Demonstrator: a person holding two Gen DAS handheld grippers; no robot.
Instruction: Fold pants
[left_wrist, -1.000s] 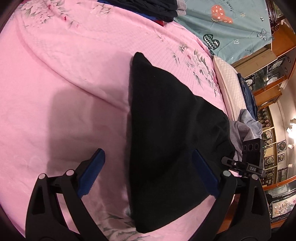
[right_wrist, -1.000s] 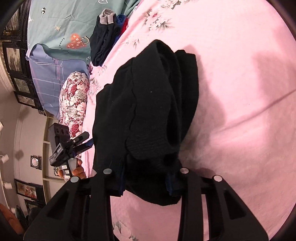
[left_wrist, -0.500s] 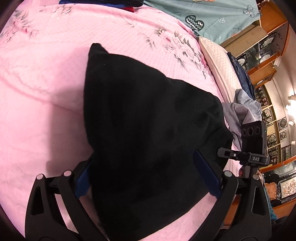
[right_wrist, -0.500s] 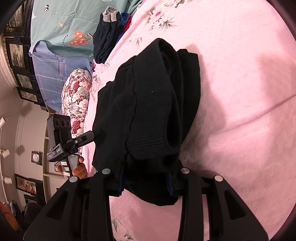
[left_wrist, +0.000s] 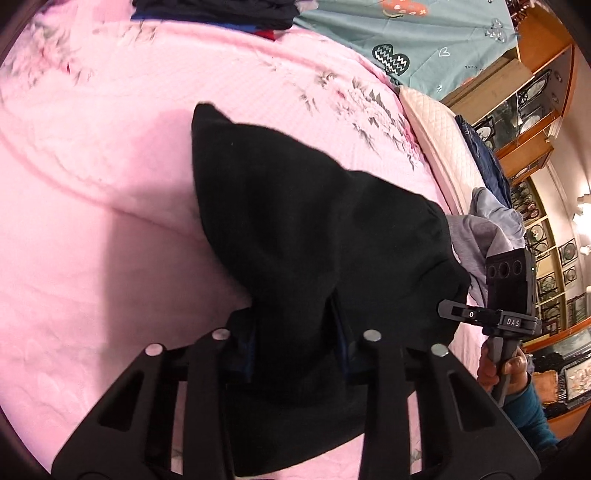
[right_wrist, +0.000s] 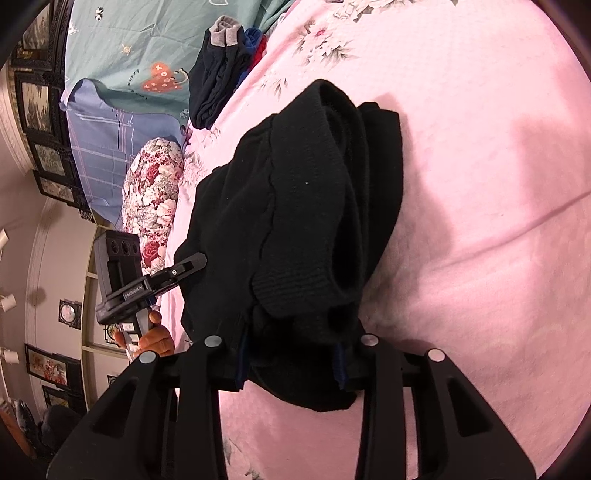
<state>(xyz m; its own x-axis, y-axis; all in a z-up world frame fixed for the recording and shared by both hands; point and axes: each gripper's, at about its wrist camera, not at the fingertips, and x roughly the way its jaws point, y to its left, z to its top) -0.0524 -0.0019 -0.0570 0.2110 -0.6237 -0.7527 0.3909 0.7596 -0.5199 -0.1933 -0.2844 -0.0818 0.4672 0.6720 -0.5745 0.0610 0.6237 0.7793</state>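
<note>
Black pants (left_wrist: 295, 229) lie bunched in a thick folded bundle on the pink bedspread (left_wrist: 92, 240). My left gripper (left_wrist: 295, 343) is closing on the near edge of the bundle, and its blue pads press into the black fabric. In the right wrist view the same pants (right_wrist: 295, 206) show a ribbed waistband on top. My right gripper (right_wrist: 291, 354) is shut on the other end of the bundle. Each view shows the opposite gripper and the hand holding it at the bundle's far side.
A stack of dark folded clothes (right_wrist: 218, 74) sits at the far end of the bed by a teal sheet (left_wrist: 424, 40). A floral pillow (right_wrist: 151, 199), a quilted cream pillow (left_wrist: 443, 147) and grey clothes (left_wrist: 480, 240) lie along the bed's edge. Wooden cabinets (left_wrist: 524, 92) stand beyond.
My left gripper, wide open around the pants' edge before, has slid over the fabric and closed onto it. The right gripper kept its hold and stayed in place.
</note>
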